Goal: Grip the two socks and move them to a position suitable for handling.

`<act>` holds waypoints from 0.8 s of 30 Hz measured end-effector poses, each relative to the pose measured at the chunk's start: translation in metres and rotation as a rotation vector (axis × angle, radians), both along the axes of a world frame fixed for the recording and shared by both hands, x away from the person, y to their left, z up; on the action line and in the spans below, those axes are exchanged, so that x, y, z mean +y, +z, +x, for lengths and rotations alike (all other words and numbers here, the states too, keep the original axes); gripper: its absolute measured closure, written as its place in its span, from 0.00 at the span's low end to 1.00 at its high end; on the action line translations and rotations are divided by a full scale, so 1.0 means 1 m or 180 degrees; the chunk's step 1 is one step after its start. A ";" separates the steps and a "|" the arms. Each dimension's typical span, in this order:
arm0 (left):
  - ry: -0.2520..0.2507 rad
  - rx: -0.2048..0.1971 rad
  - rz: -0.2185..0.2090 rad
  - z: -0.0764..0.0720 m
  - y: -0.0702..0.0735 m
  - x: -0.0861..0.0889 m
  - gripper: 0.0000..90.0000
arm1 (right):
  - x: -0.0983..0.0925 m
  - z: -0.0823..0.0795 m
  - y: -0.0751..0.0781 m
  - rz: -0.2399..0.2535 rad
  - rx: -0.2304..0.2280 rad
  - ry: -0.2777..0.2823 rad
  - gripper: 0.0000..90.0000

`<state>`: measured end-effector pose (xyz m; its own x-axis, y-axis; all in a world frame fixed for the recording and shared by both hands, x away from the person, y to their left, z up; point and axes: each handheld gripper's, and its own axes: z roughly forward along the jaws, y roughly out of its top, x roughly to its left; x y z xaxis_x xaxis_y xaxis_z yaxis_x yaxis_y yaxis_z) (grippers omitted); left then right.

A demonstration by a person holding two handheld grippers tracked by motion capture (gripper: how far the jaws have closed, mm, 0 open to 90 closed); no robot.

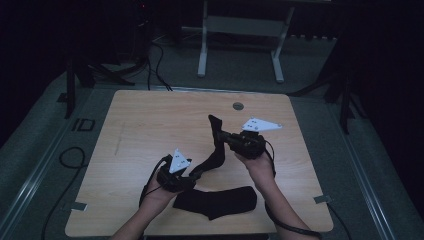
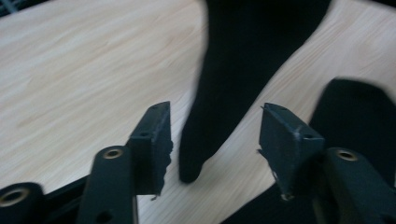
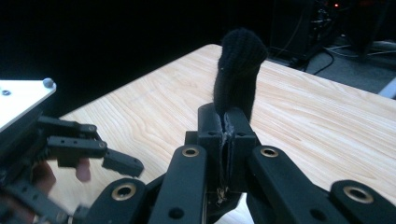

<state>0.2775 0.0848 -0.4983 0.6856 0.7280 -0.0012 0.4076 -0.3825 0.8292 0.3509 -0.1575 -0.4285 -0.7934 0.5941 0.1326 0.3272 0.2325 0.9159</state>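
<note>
A long black sock (image 1: 216, 150) hangs in the air over the wooden table (image 1: 150, 125). My right gripper (image 1: 225, 136) is shut on its upper part, and the sock's end (image 3: 238, 70) sticks up past the closed jaws (image 3: 227, 121). The sock's lower end (image 2: 233, 70) reaches down to the tabletop between my left gripper's (image 2: 215, 126) jaws, which stand open with the pads clear of the fabric. In the high view the left gripper (image 1: 192, 175) is low at the front left. A second black sock (image 1: 217, 201) lies flat near the front edge.
A round cable hole (image 1: 238, 106) sits near the table's far edge. Behind the table stands a white desk frame (image 1: 202, 50), and cables (image 1: 70, 155) lie on the floor at the left. The surroundings are dark.
</note>
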 end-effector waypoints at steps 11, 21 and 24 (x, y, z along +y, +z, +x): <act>0.0131 -0.0223 -0.0195 0.005 0.029 -0.024 0.46 | 0.030 -0.012 0.002 -0.0064 -0.0079 0.0145 0.97; 0.0387 -0.0241 -0.0233 0.013 0.041 -0.028 0.42 | 0.044 -0.021 0.008 -0.0046 -0.0155 0.0181 0.96; 0.0440 -0.0252 -0.0271 0.012 0.043 -0.026 0.42 | 0.044 -0.021 0.008 -0.0054 -0.0158 0.0163 0.96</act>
